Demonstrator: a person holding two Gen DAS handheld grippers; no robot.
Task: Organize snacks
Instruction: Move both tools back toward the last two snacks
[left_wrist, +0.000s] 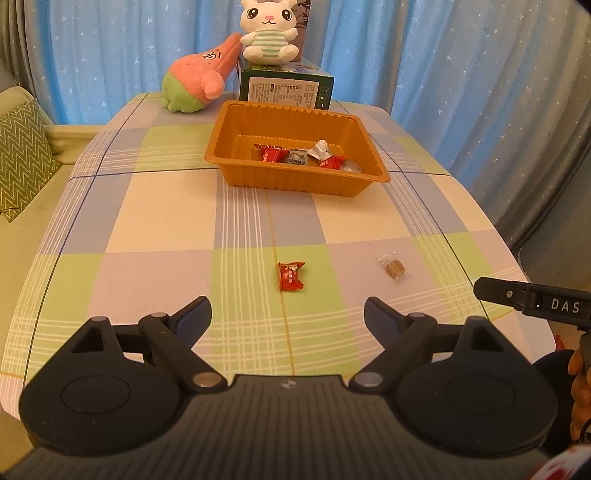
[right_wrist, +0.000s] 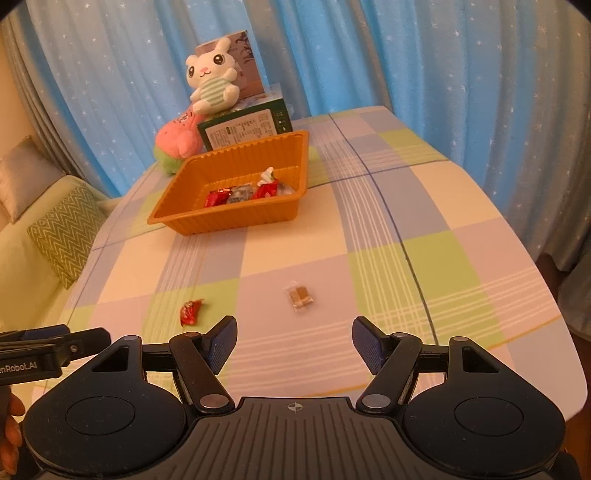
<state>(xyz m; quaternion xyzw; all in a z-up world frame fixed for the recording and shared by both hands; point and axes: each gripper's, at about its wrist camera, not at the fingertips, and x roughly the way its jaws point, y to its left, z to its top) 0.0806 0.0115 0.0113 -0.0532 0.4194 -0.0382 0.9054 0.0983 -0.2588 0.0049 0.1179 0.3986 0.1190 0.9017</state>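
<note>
While both pairs of black plastic tongs hover above the near edge of the table, neither holds anything: the left gripper (left_wrist: 287, 319) stands with its blue ribbed pads spread wide and only cloth showing between them, and the right gripper (right_wrist: 294, 345) is likewise parted and empty.

A smooth checked tablecloth (left_wrist: 166, 221) in pale green, lilac, cream and blue, crossed by thin white and dark lines, covers the rounded table. Toward the far edge sits a rectangular orange plastic tray (left_wrist: 236, 129) with fluted, ribbed walls and a flat rim. Inside it lie several crinkled wrapped sweets (left_wrist: 301, 155): two in shiny red foil, one silver-grey, one white.

Two pieces lie loose on the cloth near the front edge, well apart from the tray. A red foil-wrapped candy (left_wrist: 291, 277) with twisted ends lies just ahead of the left tongs, and a small brown block in clear cellophane (right_wrist: 299, 295) lies to its right, ahead of the right tongs.

Behind the tray at the far edge stands a green printed cardboard box (left_wrist: 284, 88), with a white plush rabbit in a striped green shirt (left_wrist: 267, 35) seated on top. A pink-and-green plush star figure (left_wrist: 195, 79) leans beside the box.

Blue curtains with white stars (left_wrist: 443, 55) hang behind. A green zigzag-patterned cushion (left_wrist: 22, 155) rests on a pale sofa beyond the left edge.
</note>
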